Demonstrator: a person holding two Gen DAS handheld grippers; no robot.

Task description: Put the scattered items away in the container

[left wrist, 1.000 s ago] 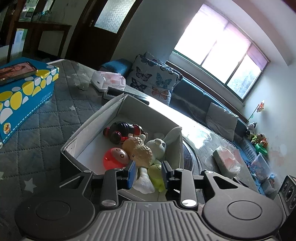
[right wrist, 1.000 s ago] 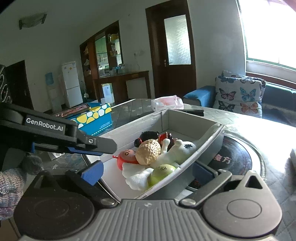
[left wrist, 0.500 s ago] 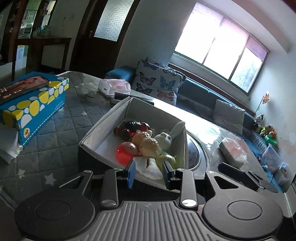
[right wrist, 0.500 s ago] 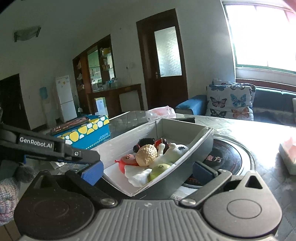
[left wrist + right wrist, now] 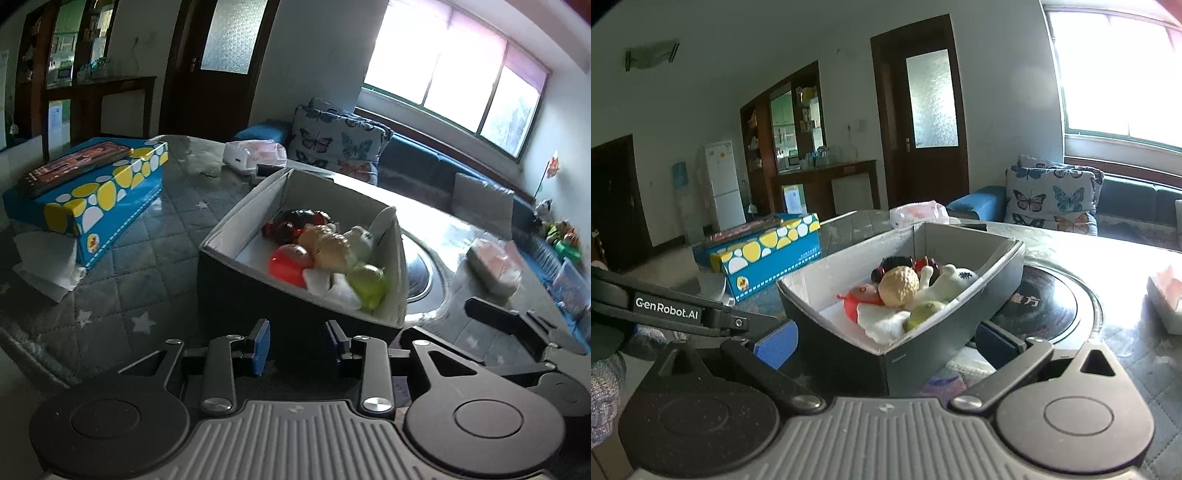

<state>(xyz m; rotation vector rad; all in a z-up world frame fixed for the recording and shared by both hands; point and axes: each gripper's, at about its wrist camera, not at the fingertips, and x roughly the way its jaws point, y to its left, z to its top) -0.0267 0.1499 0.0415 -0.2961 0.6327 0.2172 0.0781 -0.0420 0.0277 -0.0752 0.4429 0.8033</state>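
Left tongs opening, empty, before the toy-filled box

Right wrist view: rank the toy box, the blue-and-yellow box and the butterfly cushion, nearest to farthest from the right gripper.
From the right gripper, open:
1. Toy box: dead ahead, its near corner between the fingers.
2. Blue-and-yellow box: farther back on the table, to the left.
3. Butterfly cushion: on the sofa beyond the table, to the right.
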